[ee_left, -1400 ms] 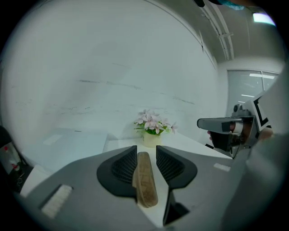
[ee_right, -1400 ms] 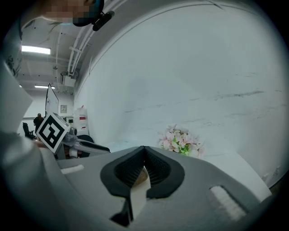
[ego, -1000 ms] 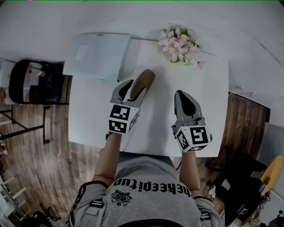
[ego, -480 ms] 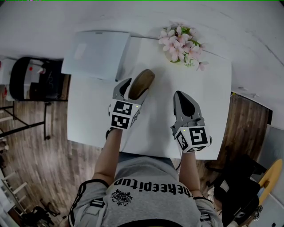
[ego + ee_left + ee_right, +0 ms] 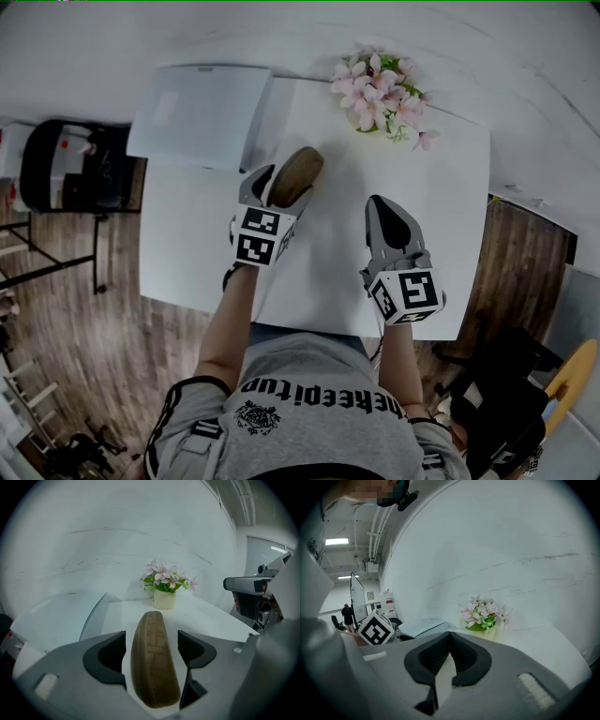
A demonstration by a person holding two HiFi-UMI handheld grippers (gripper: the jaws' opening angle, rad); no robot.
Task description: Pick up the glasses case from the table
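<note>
2 jaws of the left gripper (image 5: 151, 641), just opened wide, flank the glasses case (image 5: 298, 172); right gripper (image 5: 450, 643) closed.

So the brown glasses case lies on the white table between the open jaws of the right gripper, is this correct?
No, the side is wrong. The brown glasses case lies on the white table between the open jaws of the left gripper, which have just been opening; the left gripper view shows it.
</note>
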